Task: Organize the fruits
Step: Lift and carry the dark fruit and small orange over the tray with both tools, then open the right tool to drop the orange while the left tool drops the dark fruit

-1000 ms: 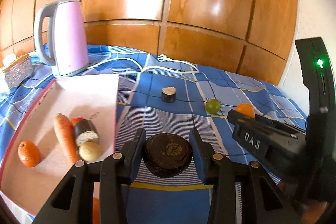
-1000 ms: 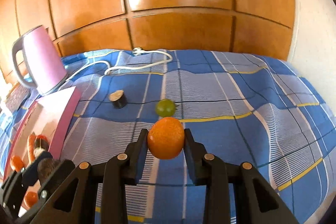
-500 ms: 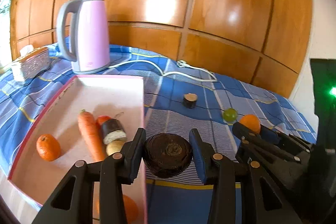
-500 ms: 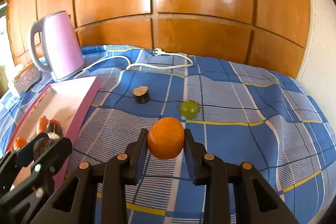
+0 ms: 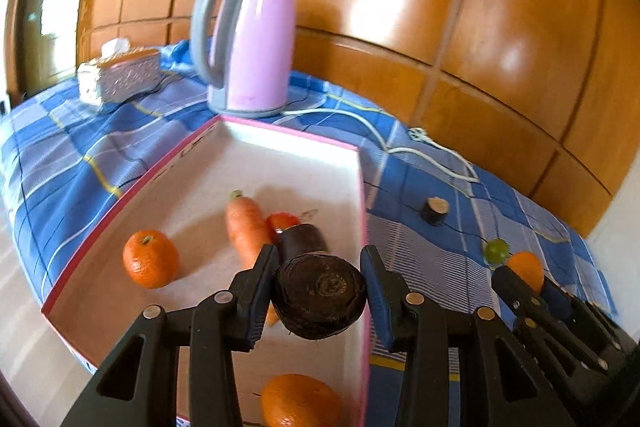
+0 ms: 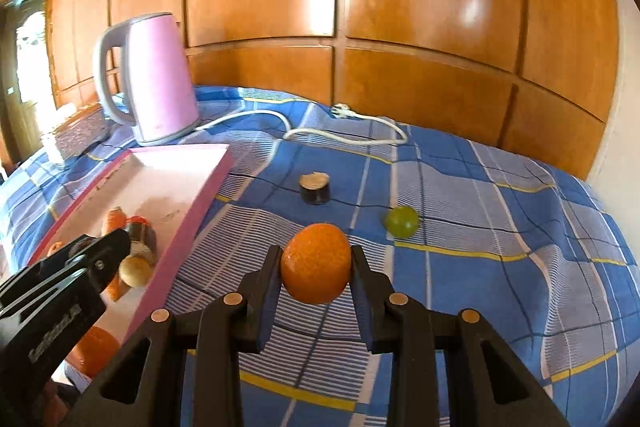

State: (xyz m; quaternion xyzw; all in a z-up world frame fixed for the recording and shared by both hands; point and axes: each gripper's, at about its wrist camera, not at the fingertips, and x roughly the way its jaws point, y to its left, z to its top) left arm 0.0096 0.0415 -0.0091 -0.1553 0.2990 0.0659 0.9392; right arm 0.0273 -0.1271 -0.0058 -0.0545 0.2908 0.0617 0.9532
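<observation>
My left gripper (image 5: 320, 291) is shut on a dark round beet (image 5: 320, 301), held above the right side of the pink tray (image 5: 362, 211). In the tray lie a carrot (image 5: 246, 227), an aubergine piece (image 5: 300, 245) and two oranges (image 5: 150, 259) (image 5: 298, 405). My right gripper (image 6: 314, 267) is shut on an orange (image 6: 316, 263) over the blue checked cloth, right of the tray (image 6: 192, 215). A green lime (image 6: 401, 221) and an aubergine stub (image 6: 315, 187) rest on the cloth beyond it. The left gripper's body (image 6: 60, 291) shows at the lower left of the right wrist view.
A pink kettle (image 5: 248, 43) stands behind the tray, its white cord (image 6: 340, 131) trailing across the cloth. A silver tissue box (image 5: 120, 75) sits far left. Wooden panelling closes the back. The cloth's edge drops off at the left.
Both grippers have swung left with their loads. The beet has passed from over the cloth to over the tray's right side. The orange is nearer the tray.
</observation>
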